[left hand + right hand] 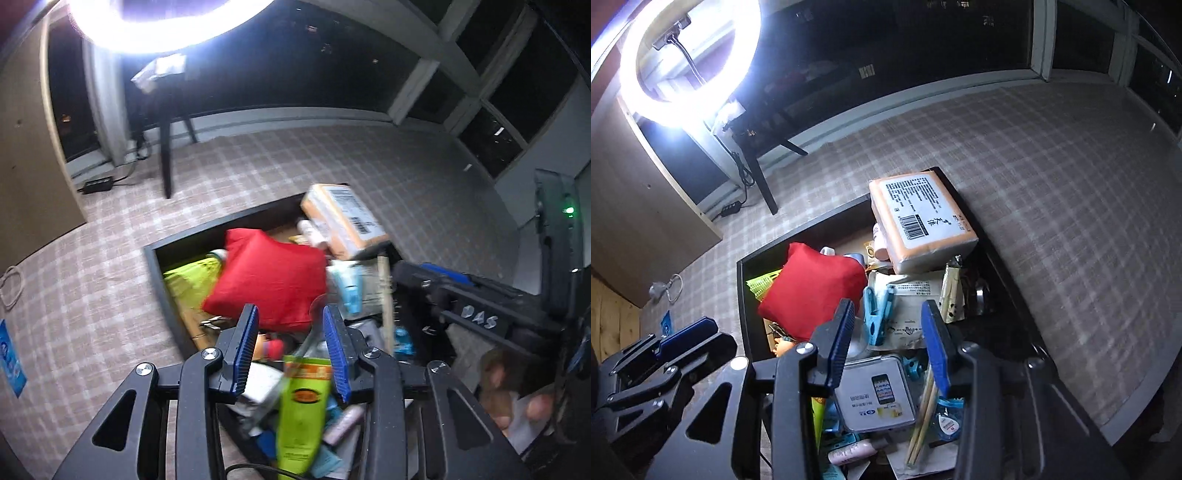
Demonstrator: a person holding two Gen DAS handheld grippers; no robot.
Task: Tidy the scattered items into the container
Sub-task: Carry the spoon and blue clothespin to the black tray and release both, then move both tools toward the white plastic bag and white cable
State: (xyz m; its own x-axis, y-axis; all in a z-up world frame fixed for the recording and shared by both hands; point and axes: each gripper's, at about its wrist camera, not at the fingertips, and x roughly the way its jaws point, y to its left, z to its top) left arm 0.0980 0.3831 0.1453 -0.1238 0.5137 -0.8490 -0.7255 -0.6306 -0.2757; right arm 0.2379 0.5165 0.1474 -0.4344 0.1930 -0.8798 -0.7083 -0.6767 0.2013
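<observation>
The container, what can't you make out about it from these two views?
- Container: near end cut off by the bottom edge in both views, behind the tongs' arms.
- Under the red pouch: hidden in both.
- Tissue pack: print motion-blurred in left wrist view.
- Green tube: lower end cut off, label blurred.

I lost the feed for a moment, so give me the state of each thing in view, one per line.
left hand-held gripper: open, nothing between its fingers, over the container.
right hand-held gripper: open, holding nothing.
container: open on top, crowded with items.
red pouch: lying tilted on the pile.
orange packet: propped on the container's far corner, label up.
blue clothespin: shut, lying on a paper packet.
ring light: on.
</observation>
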